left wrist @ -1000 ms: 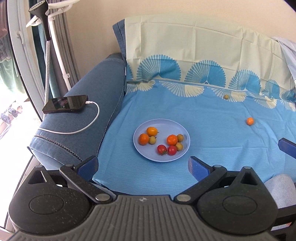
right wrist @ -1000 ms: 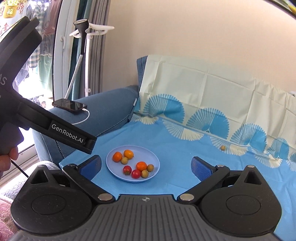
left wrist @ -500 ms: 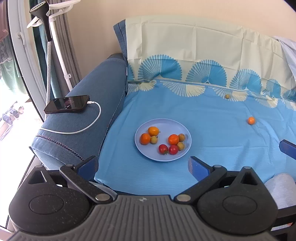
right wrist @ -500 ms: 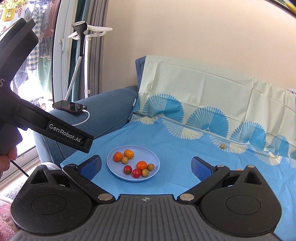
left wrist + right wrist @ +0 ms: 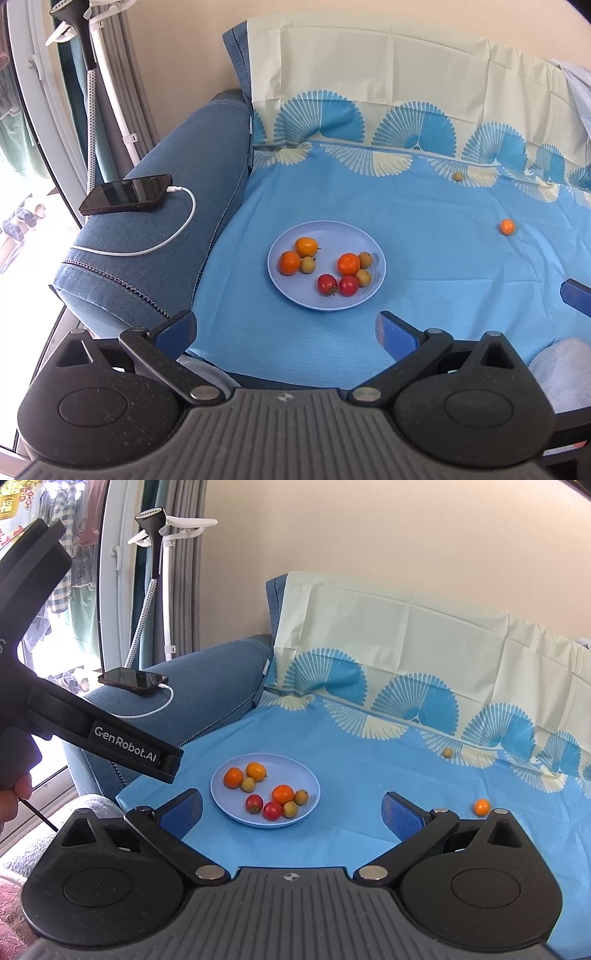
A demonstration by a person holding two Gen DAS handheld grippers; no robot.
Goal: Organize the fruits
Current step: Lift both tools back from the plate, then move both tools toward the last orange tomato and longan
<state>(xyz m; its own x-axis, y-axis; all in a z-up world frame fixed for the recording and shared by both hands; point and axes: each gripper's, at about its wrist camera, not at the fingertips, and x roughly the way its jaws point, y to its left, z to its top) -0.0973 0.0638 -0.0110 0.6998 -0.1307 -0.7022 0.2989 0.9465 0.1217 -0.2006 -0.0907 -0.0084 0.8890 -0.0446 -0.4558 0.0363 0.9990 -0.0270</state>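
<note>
While both grippers hung above the near edge of the sofa, we logged the following. Left gripper (image 5: 286, 325): fingers spread wide, nothing between them, held over the front of the blue sheet (image 5: 424, 236). Right gripper (image 5: 291, 810): fingers likewise released and empty, aimed toward the plate (image 5: 221, 775); the left gripper's black body also showed at the left of the right wrist view.

Plate, pale blue, round: we found it lying flat on the sheet, toward the left side of the seat. Contents, eight fruits: three orange ones, of which two sat at the left beside a small tan fruit and one nearer the middle; two red ones side by side at the near rim; two more tan fruits at the right, close to the middle orange.

Loose fruits on the sheet, both well apart from the plate: one small orange fruit (image 5: 506, 226) to the right, and one tan fruit (image 5: 457, 176) farther back, where the seat met the fan-patterned border.

Other items we noted: a denim armrest (image 5: 177, 236) left of the sheet, carrying a dark phone (image 5: 125, 194) with a white cable (image 5: 166, 245) plugged in and looping toward the front; a garment steamer (image 5: 155, 602) standing behind the armrest by the curtains.
</note>
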